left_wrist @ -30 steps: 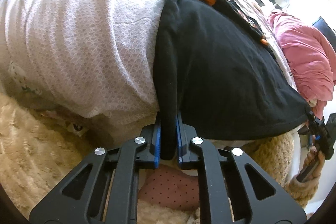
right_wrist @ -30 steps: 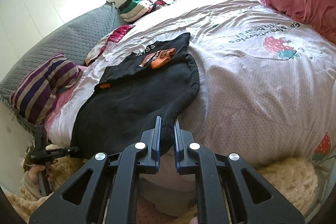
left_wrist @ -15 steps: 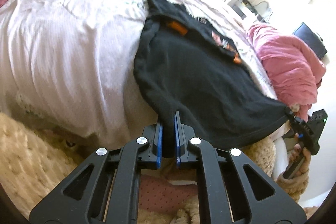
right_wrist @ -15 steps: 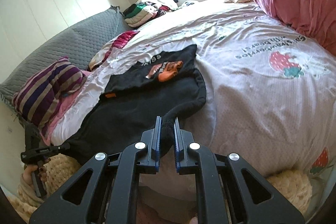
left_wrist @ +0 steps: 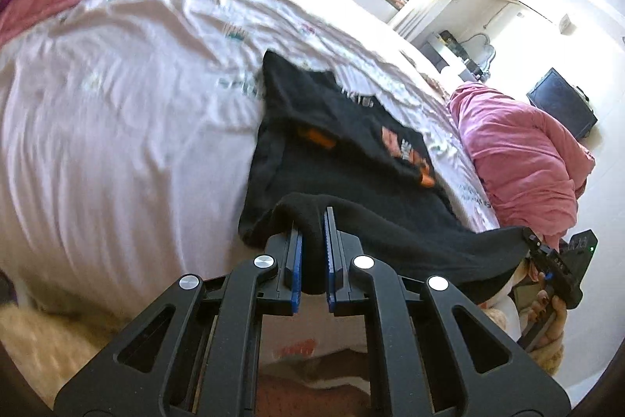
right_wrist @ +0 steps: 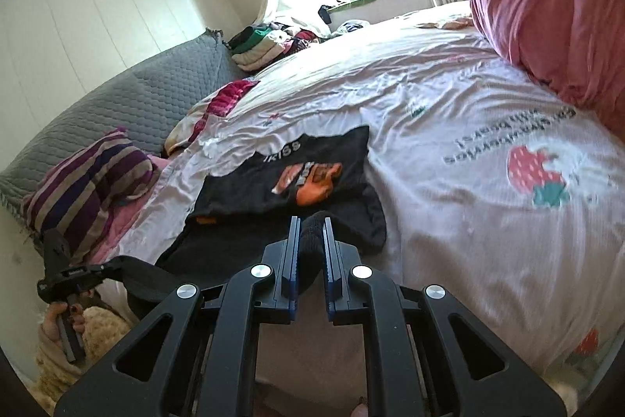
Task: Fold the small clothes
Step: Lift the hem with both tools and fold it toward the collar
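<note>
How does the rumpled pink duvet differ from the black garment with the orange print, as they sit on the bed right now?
The rumpled pink duvet is heaped in a tall bundle; the black garment with the orange print lies mostly flat. The duvet is untouched; the garment's near edge is pinched by the left gripper and right gripper. The duvet is plain, the garment printed. Both rest on the pale printed bedsheet.
</note>
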`<state>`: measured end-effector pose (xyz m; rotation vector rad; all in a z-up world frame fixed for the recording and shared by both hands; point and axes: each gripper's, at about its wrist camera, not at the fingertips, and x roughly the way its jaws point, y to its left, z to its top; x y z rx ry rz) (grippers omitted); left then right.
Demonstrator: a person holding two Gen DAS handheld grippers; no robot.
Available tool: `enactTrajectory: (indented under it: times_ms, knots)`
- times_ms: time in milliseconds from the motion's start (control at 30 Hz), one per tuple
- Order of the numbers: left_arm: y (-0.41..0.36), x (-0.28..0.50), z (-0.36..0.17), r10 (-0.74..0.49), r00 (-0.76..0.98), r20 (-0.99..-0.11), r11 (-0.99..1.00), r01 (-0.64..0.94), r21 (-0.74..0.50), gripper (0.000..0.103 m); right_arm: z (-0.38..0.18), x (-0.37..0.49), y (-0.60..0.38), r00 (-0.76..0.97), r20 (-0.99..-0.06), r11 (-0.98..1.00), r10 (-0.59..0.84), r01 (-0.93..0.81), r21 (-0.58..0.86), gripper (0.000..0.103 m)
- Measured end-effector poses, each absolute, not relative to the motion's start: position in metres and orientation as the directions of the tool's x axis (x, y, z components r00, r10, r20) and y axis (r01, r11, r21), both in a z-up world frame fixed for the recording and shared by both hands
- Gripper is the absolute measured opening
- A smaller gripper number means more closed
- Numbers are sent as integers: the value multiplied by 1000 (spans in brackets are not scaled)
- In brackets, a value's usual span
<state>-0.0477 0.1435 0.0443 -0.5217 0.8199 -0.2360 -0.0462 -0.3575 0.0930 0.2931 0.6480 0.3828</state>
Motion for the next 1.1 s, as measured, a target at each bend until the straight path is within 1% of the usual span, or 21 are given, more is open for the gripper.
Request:
enactTrajectory:
  times_ms: [333, 733, 900, 1033, 1100]
  knots:
    - [142, -5, 74, -361, 704, -612, 876, 31, -482, 3, 108, -1, -353, 752, -529, 909, 394, -234, 345, 9]
    - [157, 48, 83, -363, 718, -594, 856, 6, -516, 3, 116, 57, -345, 771, -520, 916, 367, -202, 348, 9]
    - [156, 67, 87, -321, 736, -596, 873, -14, -487, 3, 120, 81, -337, 786, -516, 924, 340, -176, 340, 9]
    - [152, 79, 88, -262, 751, -606, 902, -33, -430, 3, 119, 95, -332, 792, -519, 932, 321, -167, 322, 9]
    - [153, 86, 85, -261, 754, -603, 898, -39, -438, 3, 116, 104, -330, 793, -526, 937, 308, -158, 311, 9]
